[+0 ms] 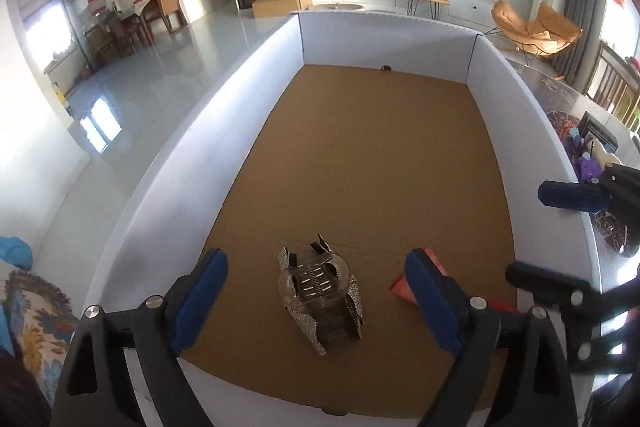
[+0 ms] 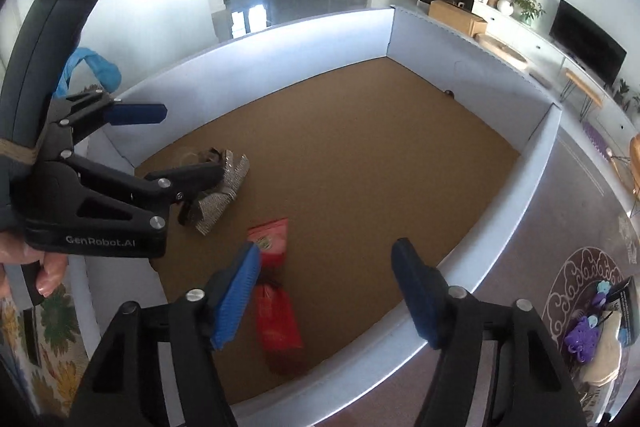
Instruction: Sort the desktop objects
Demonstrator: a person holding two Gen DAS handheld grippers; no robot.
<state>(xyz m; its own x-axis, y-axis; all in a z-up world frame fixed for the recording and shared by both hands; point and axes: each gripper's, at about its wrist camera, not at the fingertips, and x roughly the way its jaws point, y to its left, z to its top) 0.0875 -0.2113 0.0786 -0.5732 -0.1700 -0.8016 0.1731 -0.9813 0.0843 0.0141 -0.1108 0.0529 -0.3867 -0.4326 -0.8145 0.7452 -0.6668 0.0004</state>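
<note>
A white-walled box with a brown cardboard floor holds a glittery silver hair claw clip and red packets. My left gripper is open and empty, hovering over the clip with its jaws on either side. In the right wrist view the clip lies partly behind the left gripper, and the red packets lie near the box's near wall. My right gripper is open and empty above the near wall, just right of the packets.
A small dark object sits at the box's far wall. On the table to the right lie purple toys, a cream item and a dark box. A floral cloth lies left of the box.
</note>
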